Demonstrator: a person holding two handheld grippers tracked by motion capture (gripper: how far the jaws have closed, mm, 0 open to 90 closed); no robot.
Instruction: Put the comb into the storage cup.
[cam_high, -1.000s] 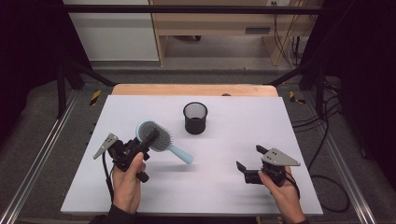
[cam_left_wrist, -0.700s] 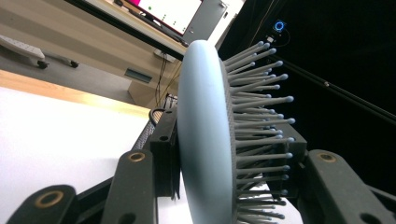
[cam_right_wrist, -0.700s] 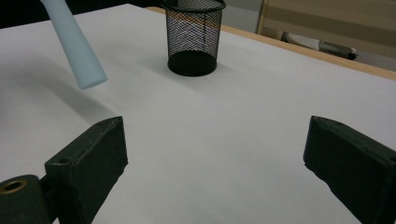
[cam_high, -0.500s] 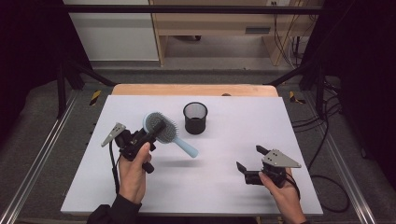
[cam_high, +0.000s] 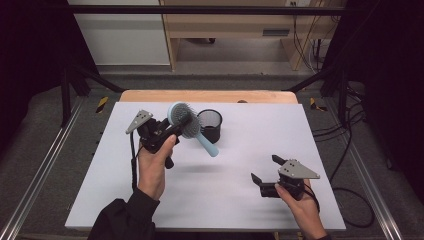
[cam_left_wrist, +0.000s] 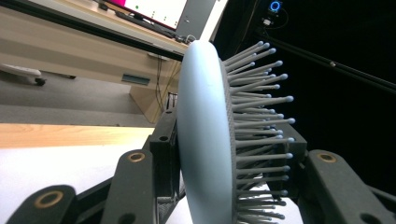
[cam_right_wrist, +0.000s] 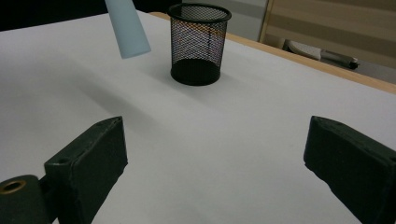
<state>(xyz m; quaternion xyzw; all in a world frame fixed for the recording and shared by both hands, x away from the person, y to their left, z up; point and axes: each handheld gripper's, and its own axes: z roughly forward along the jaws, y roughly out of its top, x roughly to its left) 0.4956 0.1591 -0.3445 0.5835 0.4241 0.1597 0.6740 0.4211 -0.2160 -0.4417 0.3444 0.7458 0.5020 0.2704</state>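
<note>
In the high view, the left gripper (cam_high: 172, 131) was held above the white table (cam_high: 240, 200), its jaws clamped on the head of a light blue hairbrush (cam_high: 186, 124). The brush was clear of the table surface, head uppermost and handle slanting down toward the near right, with its shadow lying on the table below. A black mesh cup (cam_high: 210, 125) stood upright just beside the brush, at the far middle of the table; whether brush and cup touched could not be told from this view. The right gripper (cam_high: 265, 176) was near the right front of the table, well apart from the brush, with its jaws standing apart and nothing between them. In the left gripper view, the hairbrush (cam_left_wrist: 205, 140) was seen edge-on, pressed between the two black jaws, its smooth back against one jaw and its grey bristles against the other. In the right gripper view, the right gripper (cam_right_wrist: 215, 163) showed its jaws spread wide over bare table. The mesh cup (cam_right_wrist: 198, 44) stood beyond them, and the end of the brush handle (cam_right_wrist: 126, 28) hung in the air to the left of the cup, off the table.
</note>
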